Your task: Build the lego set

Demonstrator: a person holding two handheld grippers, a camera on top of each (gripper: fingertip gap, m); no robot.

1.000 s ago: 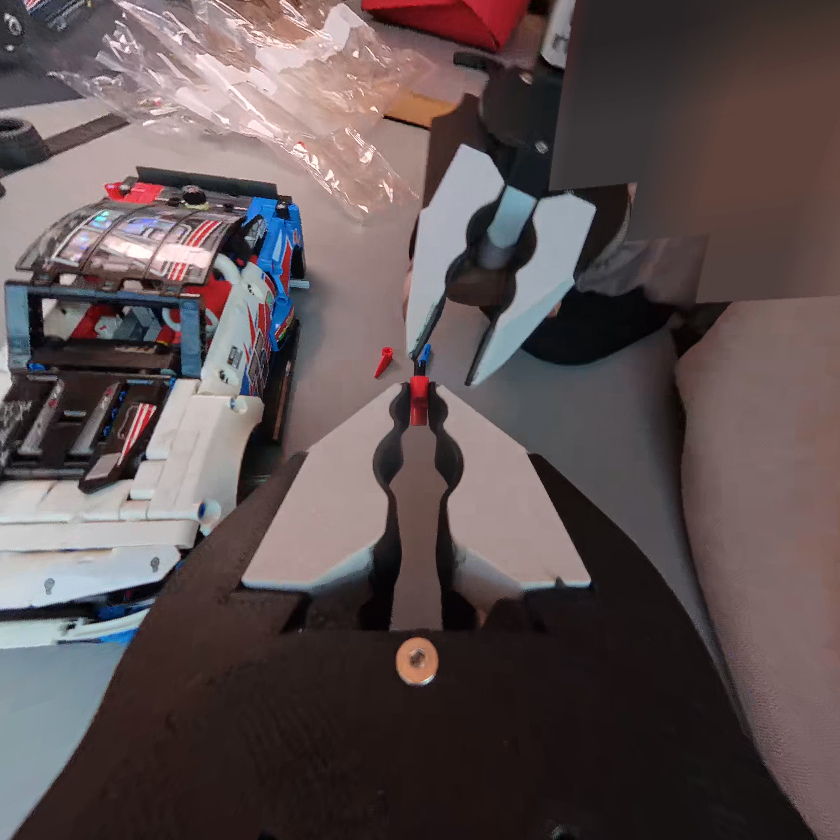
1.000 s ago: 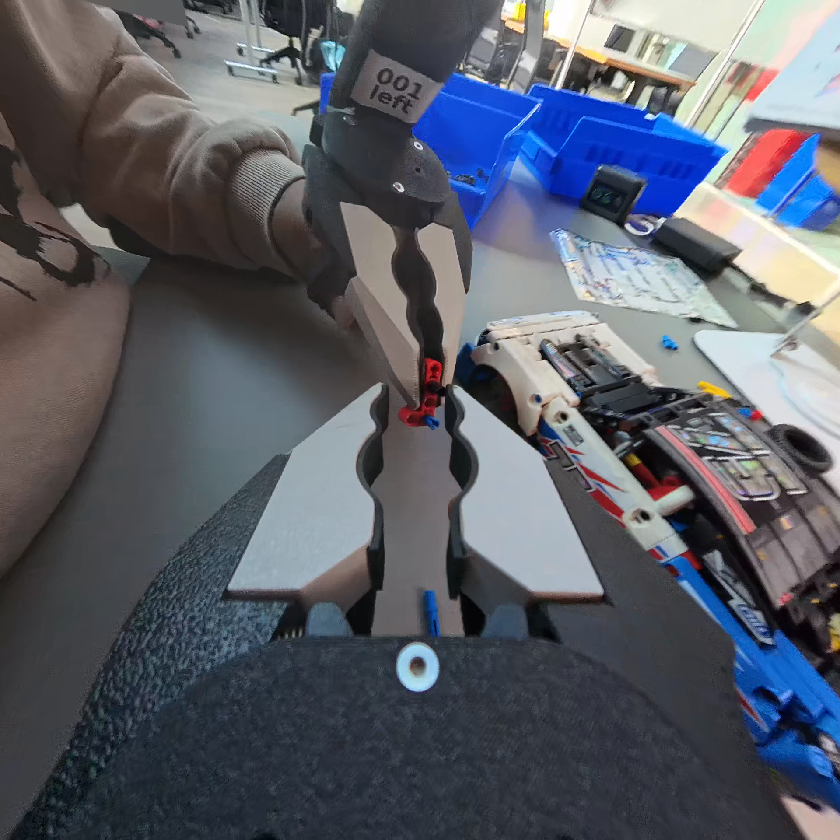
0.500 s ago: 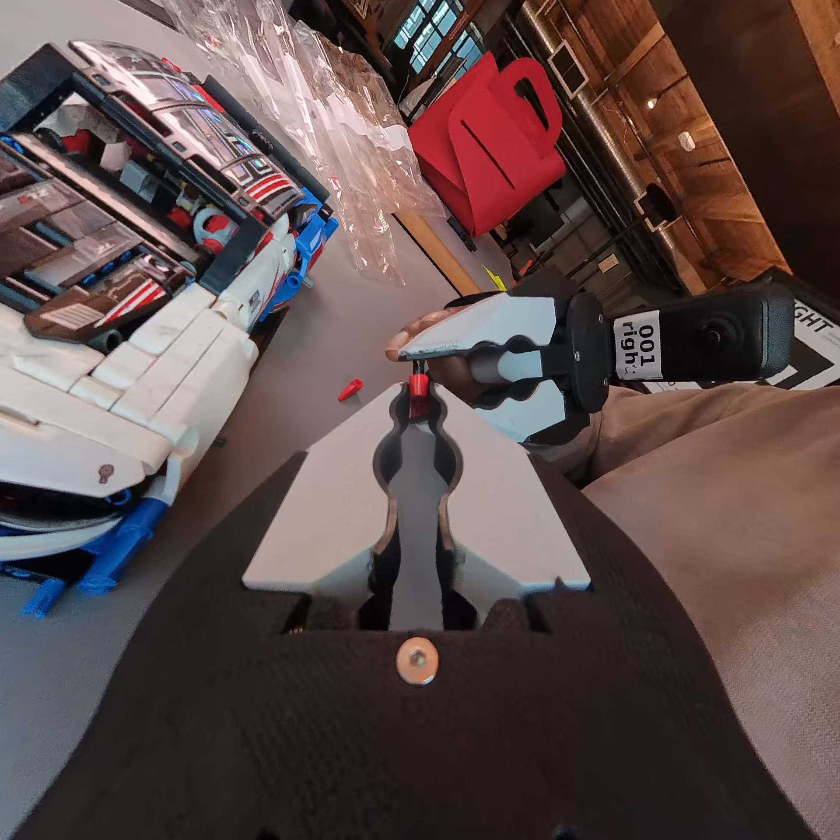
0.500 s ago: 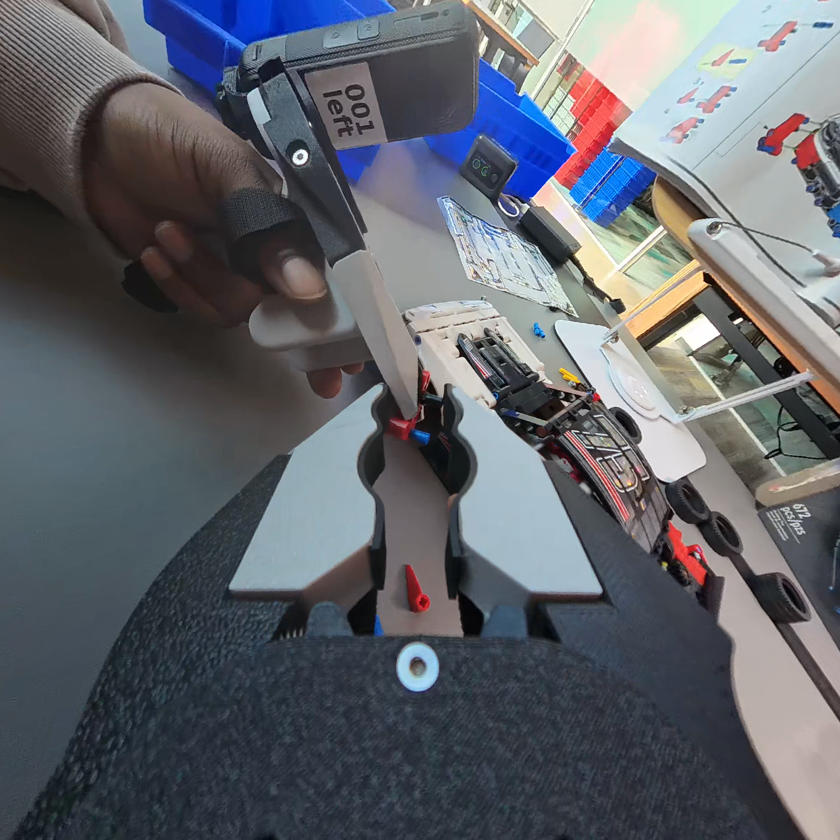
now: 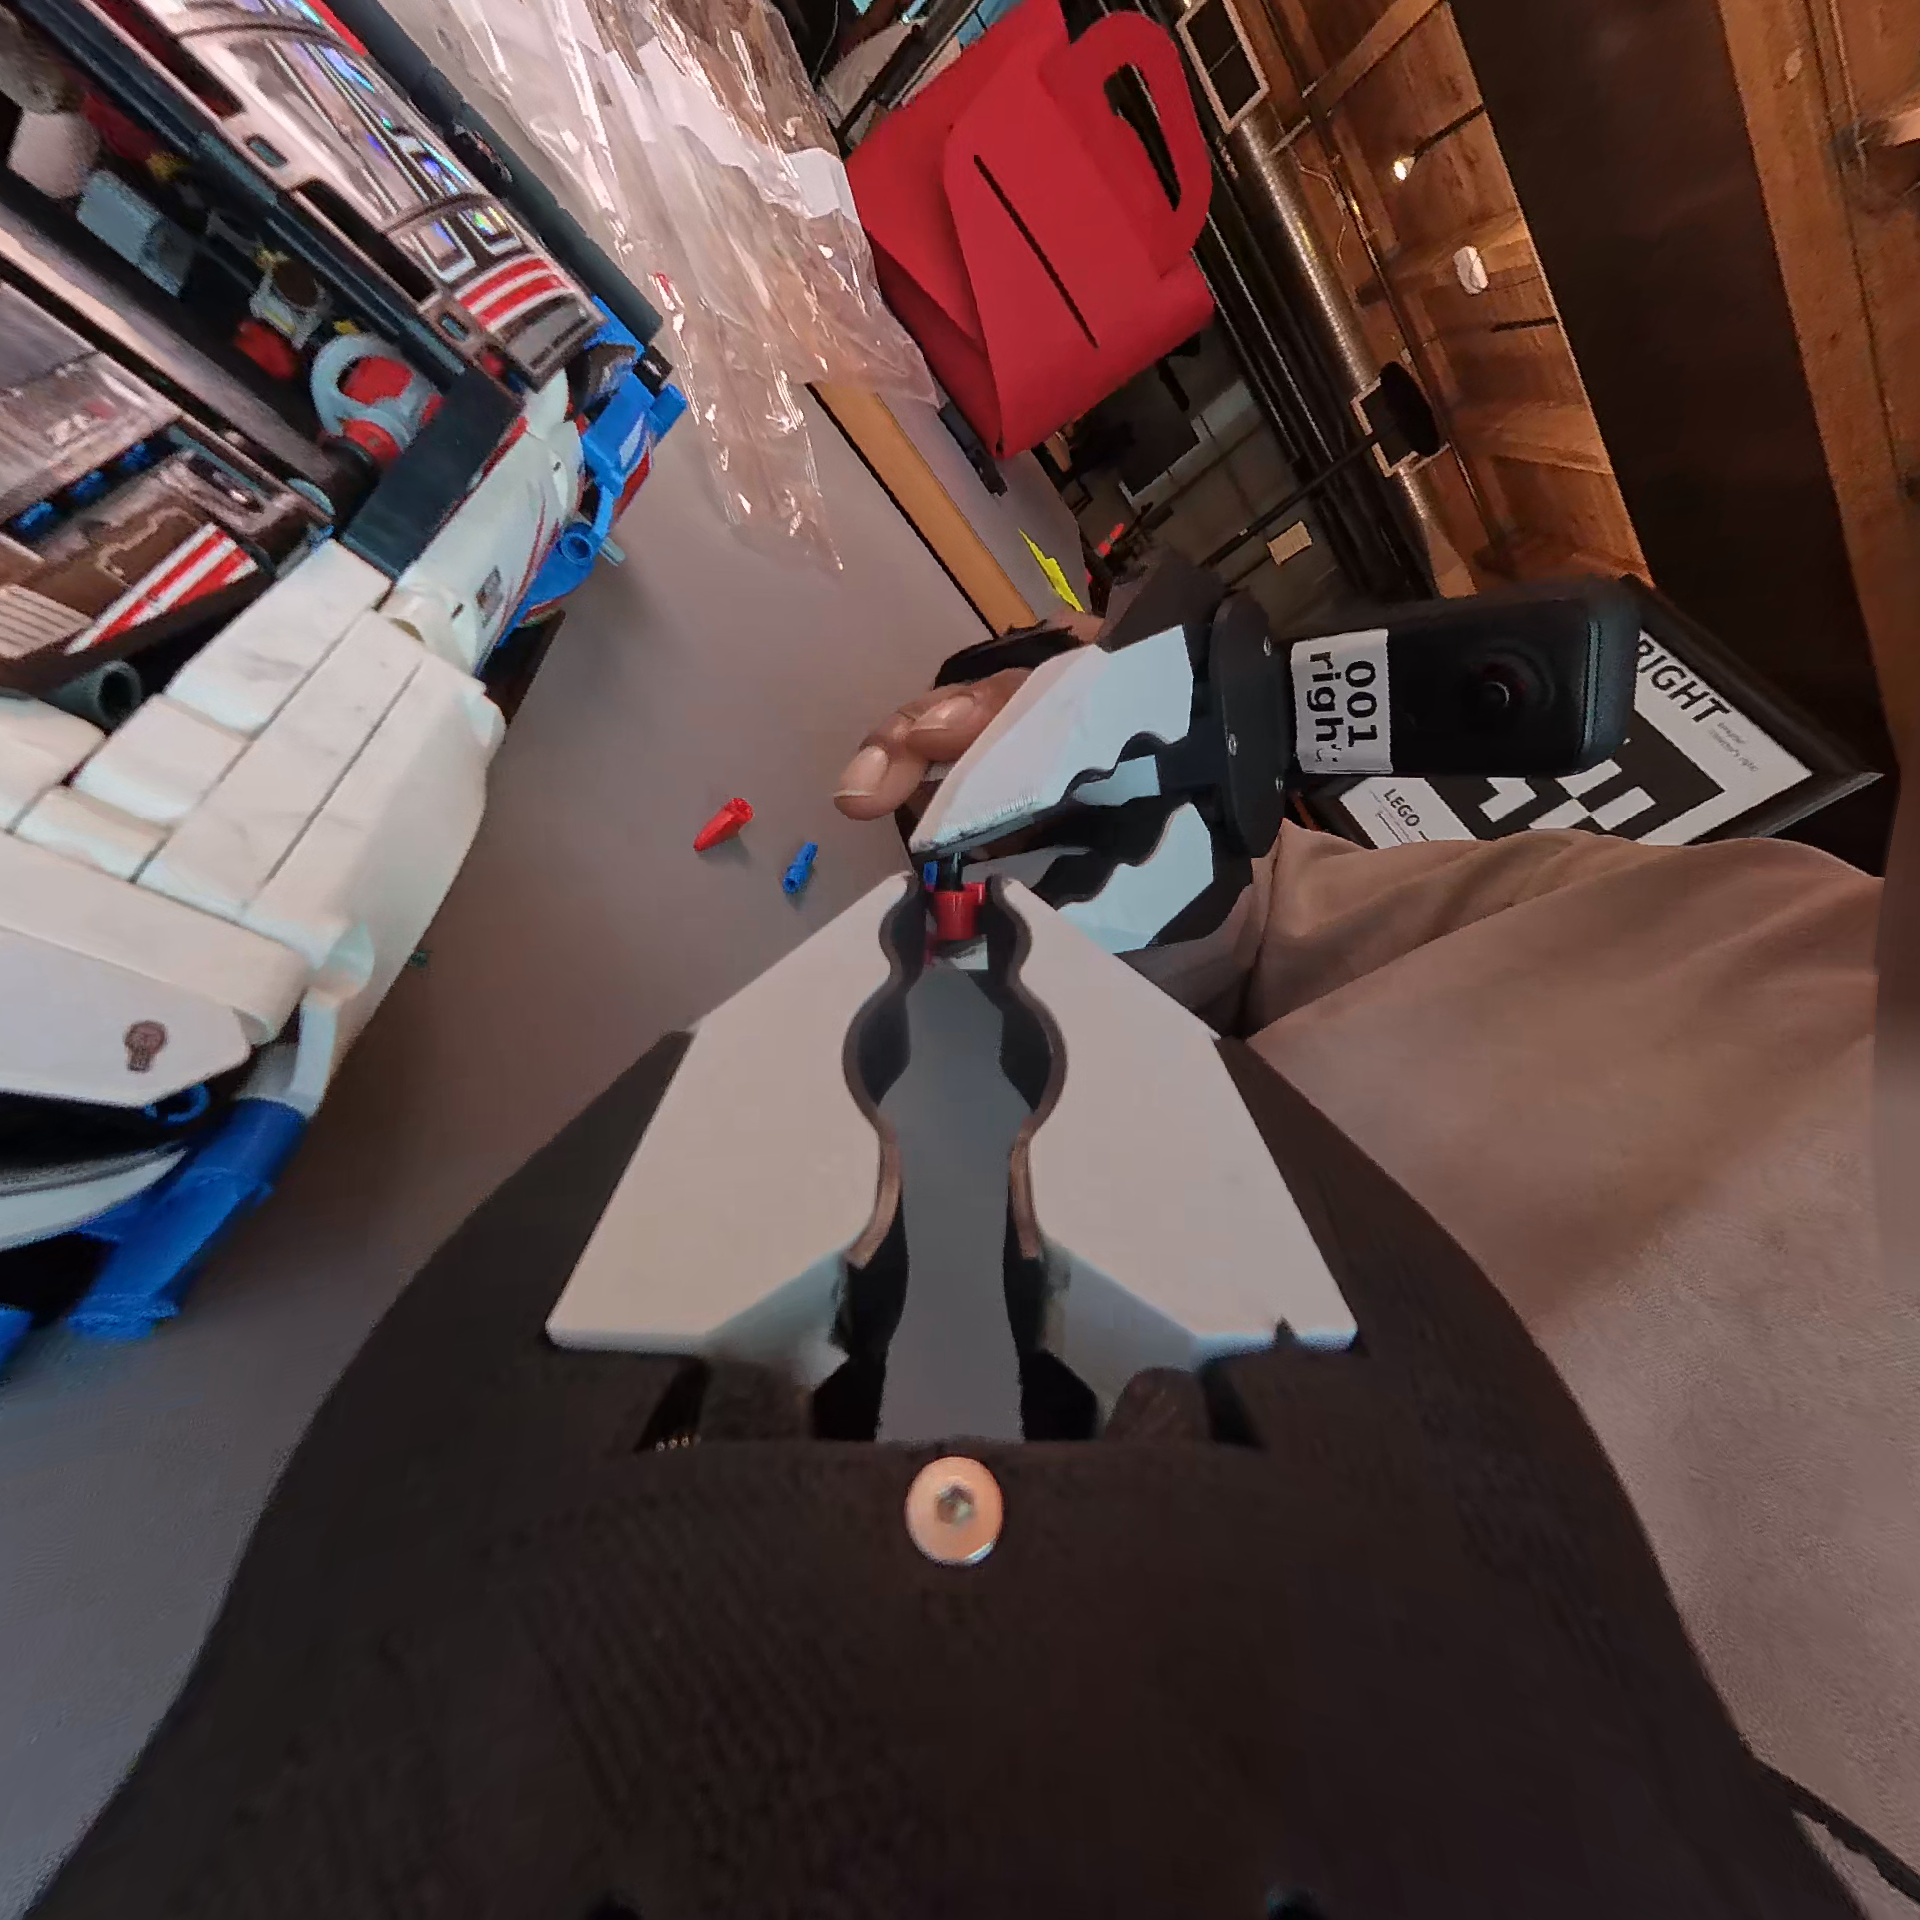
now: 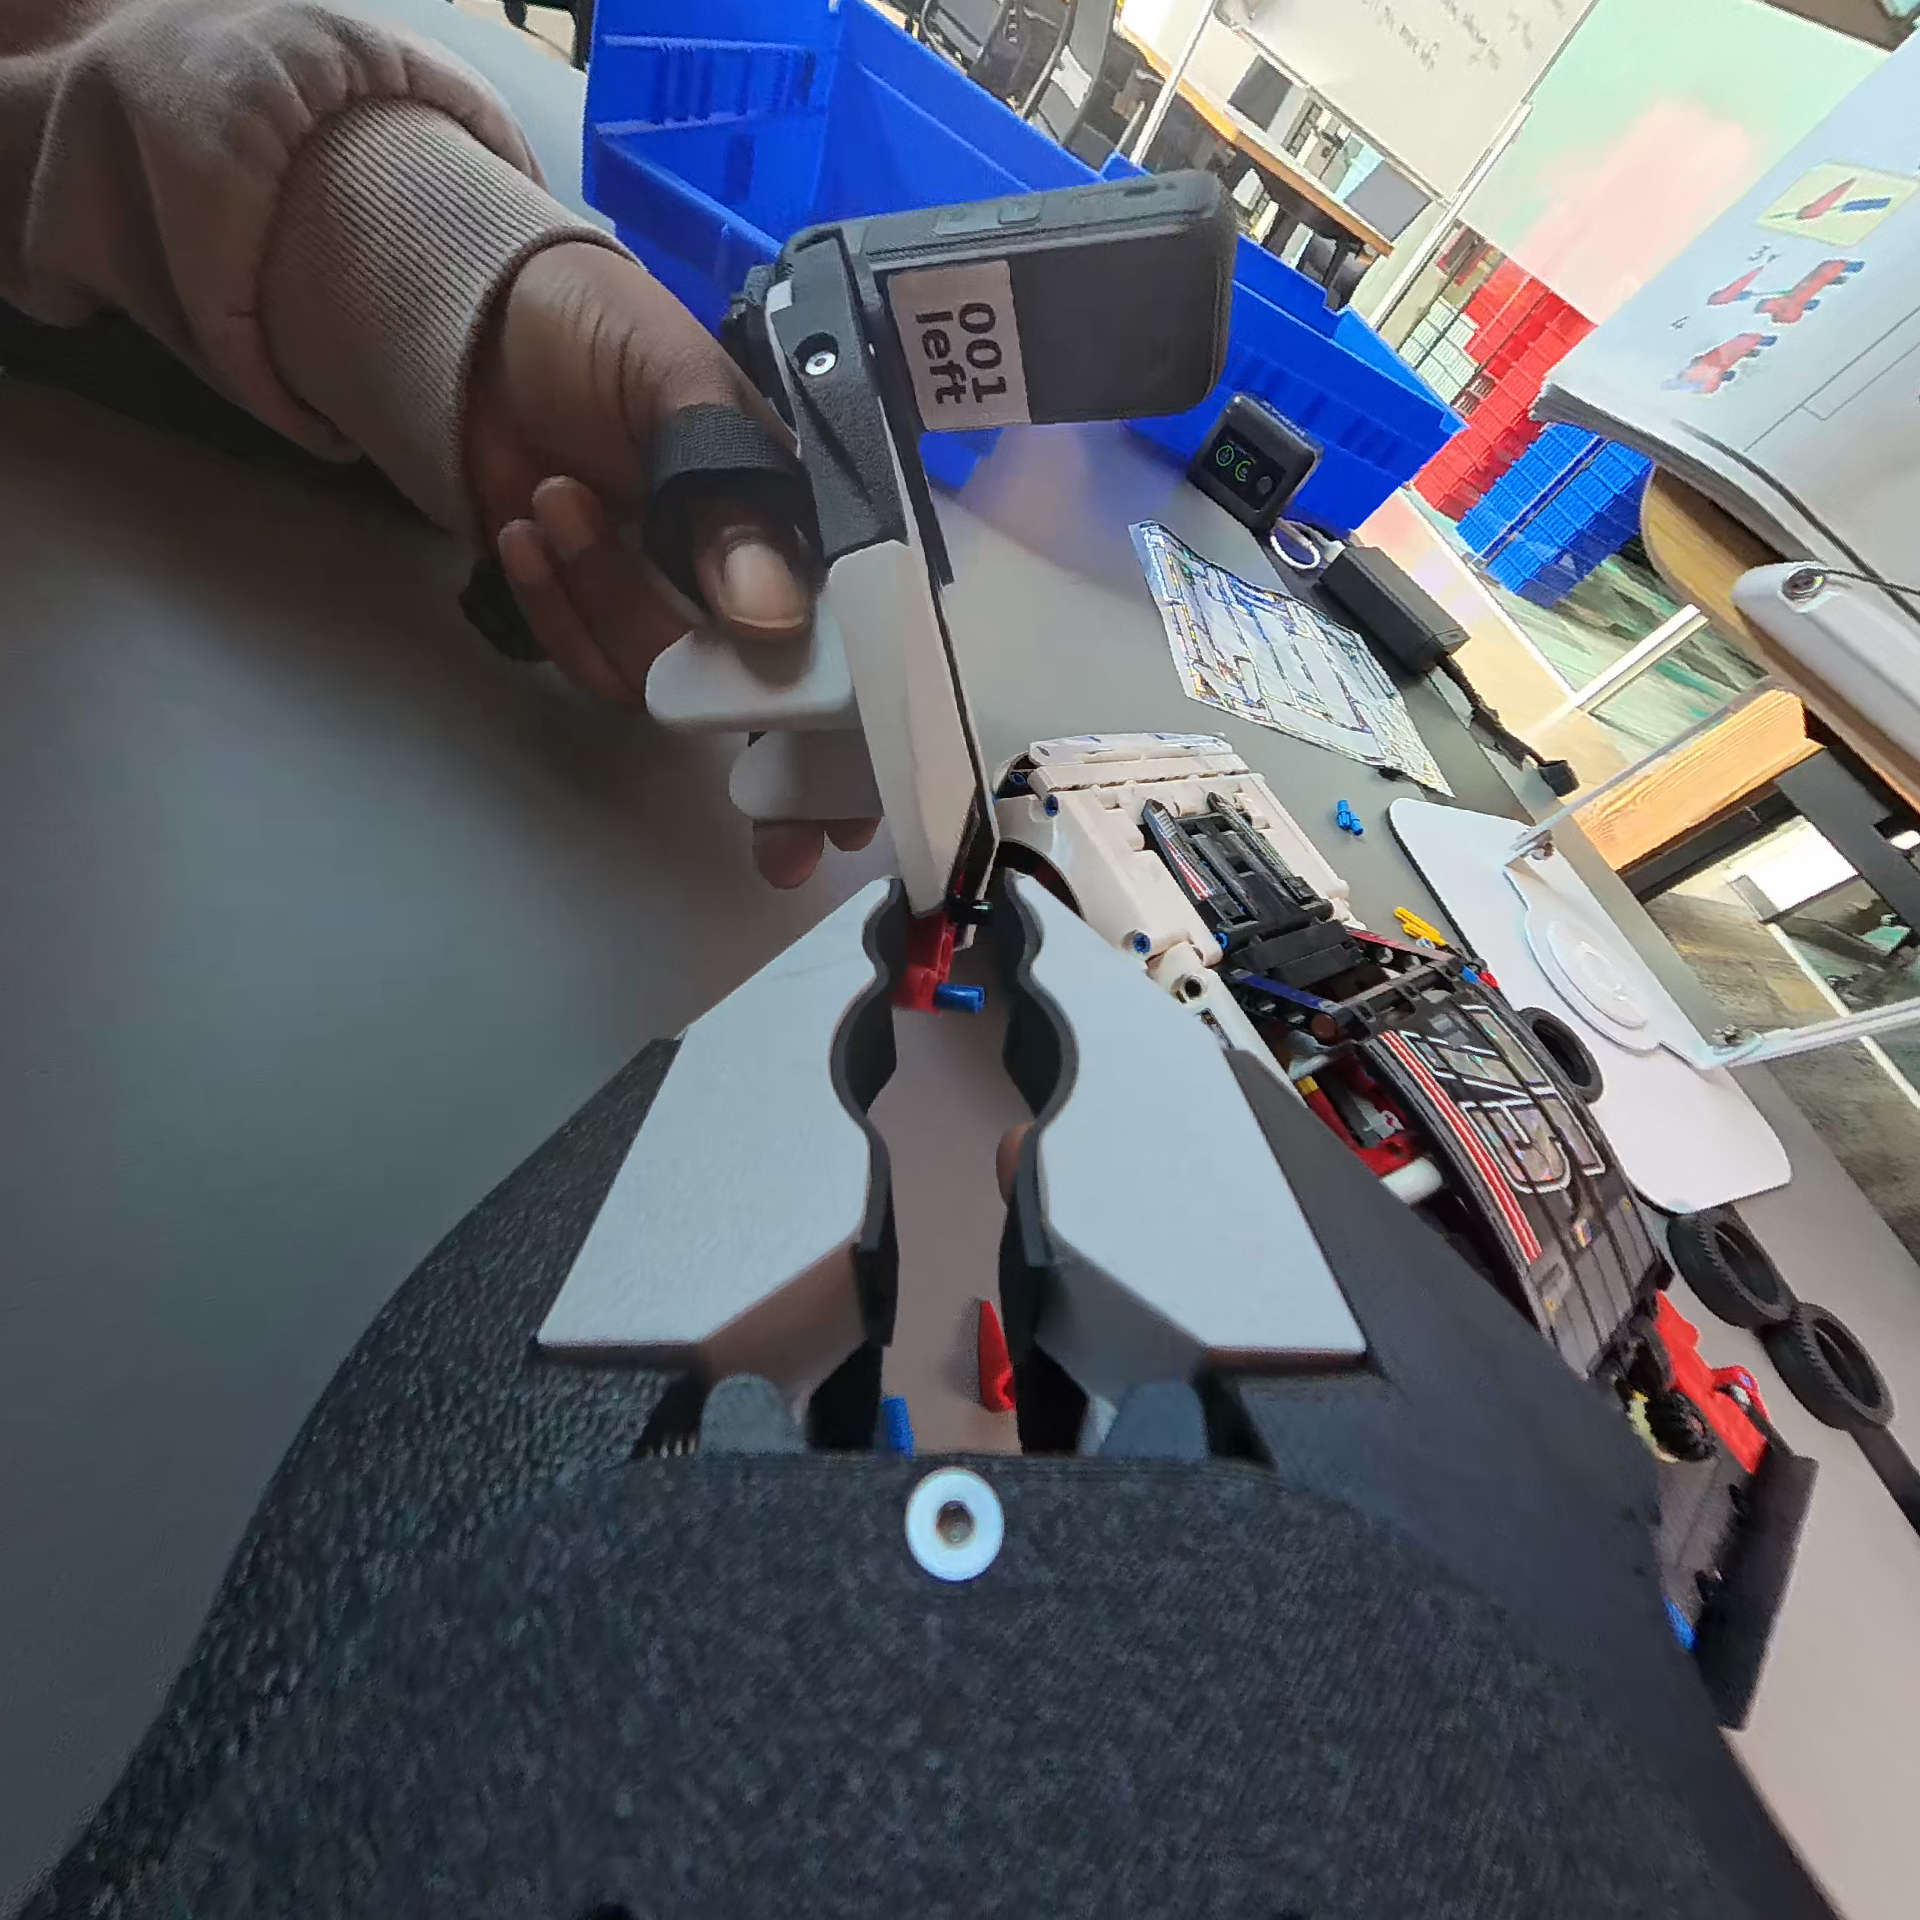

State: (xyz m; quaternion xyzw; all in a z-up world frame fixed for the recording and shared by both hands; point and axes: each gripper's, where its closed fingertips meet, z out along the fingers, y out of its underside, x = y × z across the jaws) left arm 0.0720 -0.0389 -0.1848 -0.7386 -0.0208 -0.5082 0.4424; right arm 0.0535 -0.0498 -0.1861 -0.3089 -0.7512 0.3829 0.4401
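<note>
Two grippers meet at centre frame: our left gripper (image 5: 954, 902) is clamped on a small red piece (image 5: 952, 914), while our right gripper (image 6: 948, 914) stands part open around it. Since a second ago both have tilted up off the table — we judge a blue pin (image 6: 957, 997) newly seated. Beyond, a loose red pin (image 5: 722, 824) and another blue one (image 5: 799, 868) lie mid-frame; the lego car (image 5: 260, 665) fills the upper left, well clear.

a workshop: stacked blue bins (image 6: 790, 156), red bins (image 6: 1496, 332), exposed timber ceiling (image 5: 1558, 312).
</note>
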